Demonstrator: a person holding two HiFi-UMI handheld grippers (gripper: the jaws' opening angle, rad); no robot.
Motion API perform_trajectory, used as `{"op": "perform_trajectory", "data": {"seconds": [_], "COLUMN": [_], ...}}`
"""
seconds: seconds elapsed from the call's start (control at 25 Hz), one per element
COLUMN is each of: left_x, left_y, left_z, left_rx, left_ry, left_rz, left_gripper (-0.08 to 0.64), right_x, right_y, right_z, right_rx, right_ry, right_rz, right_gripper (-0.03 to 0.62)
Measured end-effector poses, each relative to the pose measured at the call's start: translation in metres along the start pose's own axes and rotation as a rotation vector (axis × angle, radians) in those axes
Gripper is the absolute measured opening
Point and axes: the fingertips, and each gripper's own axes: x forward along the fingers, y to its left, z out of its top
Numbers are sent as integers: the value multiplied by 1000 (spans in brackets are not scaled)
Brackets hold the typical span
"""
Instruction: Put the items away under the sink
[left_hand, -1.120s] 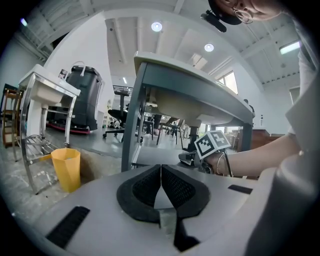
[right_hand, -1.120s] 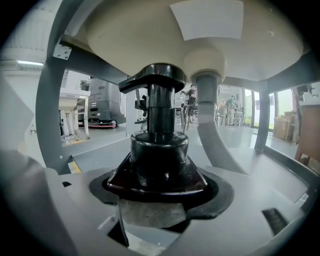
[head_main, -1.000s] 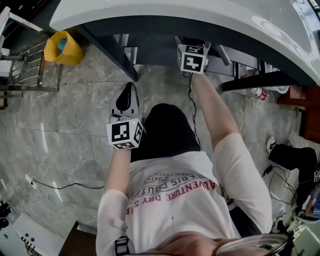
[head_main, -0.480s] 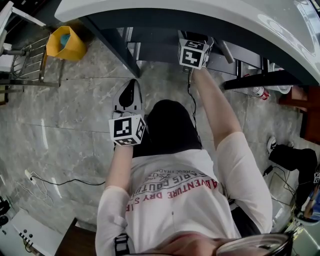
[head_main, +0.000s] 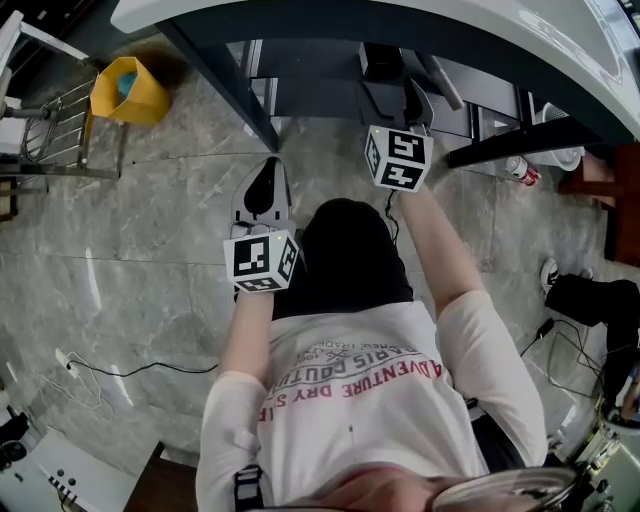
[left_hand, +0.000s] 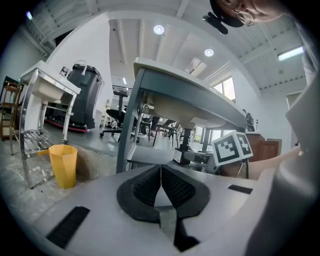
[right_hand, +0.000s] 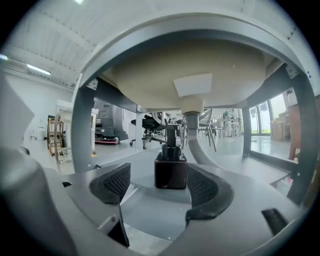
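Just past the wide-parted fingers of the right gripper (right_hand: 159, 186), the dark pump bottle (right_hand: 171, 172) stands free on the shelf (right_hand: 142, 172) under the sink (right_hand: 190, 75) (that item looks stowed). Fingers of the left gripper (left_hand: 161, 172) are pressed together on nothing; no further items show.

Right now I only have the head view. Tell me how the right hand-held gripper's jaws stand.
Observer: The right hand-held gripper is open, its jaws well apart and clamped on nothing.
Operator: Say what is ahead of it.
Observer: A dark square pump bottle stands upright on the grey shelf under the basin, framed between the jaws, with the drain pipe behind it.
Operator: Now report the left one.
Observer: The left hand-held gripper is shut, its pads together with nothing between them.
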Motion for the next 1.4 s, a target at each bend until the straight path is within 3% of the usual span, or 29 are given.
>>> {"op": "perform_trajectory", "data": {"seconds": [0.08, 0.16, 0.36, 0.52, 0.68, 0.88, 1.08, 1.4], "left_x": [-2, -5, -7, -21, -36, -66, -86, -127], "left_y": [-6, -10, -13, -11, -31, -84, -131, -185], "left_z": [-2, -4, -6, 29, 94, 207, 330, 461], "left_rx": [-3, -5, -36, -63, -63, -61, -27, 38], "left_ry": [-2, -7, 16, 41, 72, 92, 66, -2], "left_rz": [-20, -35, -42, 19, 21, -31, -88, -144], "left_gripper": [28, 28, 28, 28, 28, 28, 27, 28], "right_x": [-20, -37, -60, -78, -117, -183, -228, -282], "right_y": [7, 9, 18, 32, 33, 27, 8, -12], "right_z": [0, 3, 9, 23, 72, 173, 289, 430], "right_rx": [56, 110, 137, 121, 124, 148, 164, 155], "right_ry": [-22, -51, -55, 50, 108, 161, 140, 53], "right_rz": [16, -8, -13, 42, 80, 98, 93, 76], "right_gripper": [332, 142, 33, 25, 25, 25, 25, 25]}}
